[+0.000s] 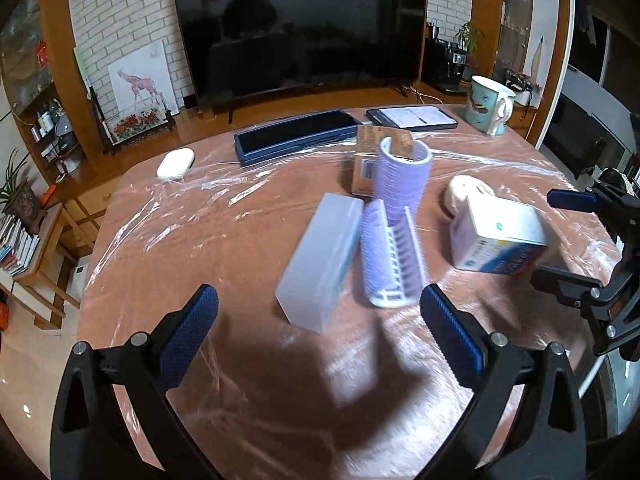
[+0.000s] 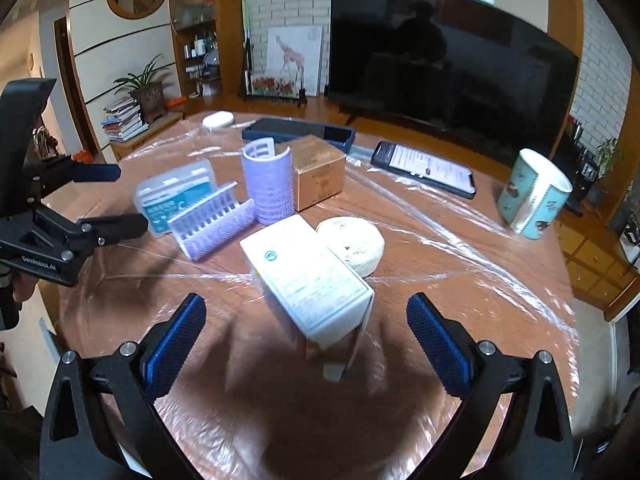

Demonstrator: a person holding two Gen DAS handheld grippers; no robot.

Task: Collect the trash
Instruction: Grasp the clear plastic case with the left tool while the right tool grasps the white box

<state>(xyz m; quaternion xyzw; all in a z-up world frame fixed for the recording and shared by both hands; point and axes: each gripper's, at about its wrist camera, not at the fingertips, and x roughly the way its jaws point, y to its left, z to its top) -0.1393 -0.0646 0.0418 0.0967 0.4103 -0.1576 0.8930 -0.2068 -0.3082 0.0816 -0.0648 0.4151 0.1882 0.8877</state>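
My left gripper is open and empty above the table, just short of a translucent plastic case and a lying purple hair roller. A second purple roller stands upright behind them, next to a brown carton. My right gripper is open and empty, with a white medicine box lying between and just beyond its fingers. A round white tape roll lies behind that box. The right gripper also shows at the right edge of the left wrist view, and the left gripper at the left of the right wrist view.
The round table is covered in clear plastic film. At its far side lie a dark blue tray, a phone, a teal mug and a white pebble-shaped object. A large TV stands behind.
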